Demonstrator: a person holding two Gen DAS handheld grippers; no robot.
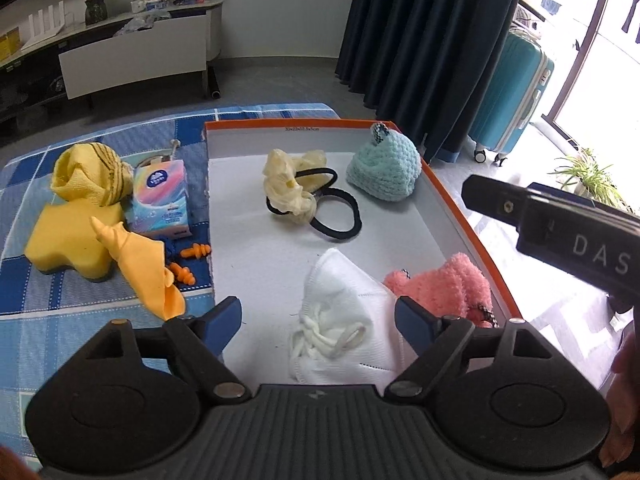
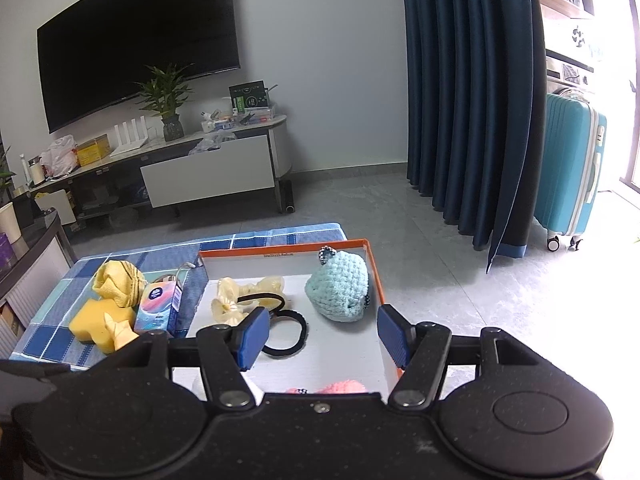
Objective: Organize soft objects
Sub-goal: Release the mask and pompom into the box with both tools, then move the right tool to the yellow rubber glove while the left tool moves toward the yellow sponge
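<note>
The white mask [image 1: 344,320] lies in the box [image 1: 452,196], right between the left gripper [image 1: 318,316] fingers, which are spread wide and hold nothing. It looks light and floppy; its folded middle seems the best spot to pinch. The right gripper [image 2: 320,336] is spread and empty too. Far left of the fingers stands a tissue pack [image 1: 160,200]; its logo is too small to read. The other tool reads "DAS".

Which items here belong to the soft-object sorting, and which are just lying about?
Job: orange-rimmed box, white mask, pink plush, teal crochet pouch, cream scrunchie, yellow sponge, yellow cloth.

Lying about: teal suitcase, television, potted plant.
</note>
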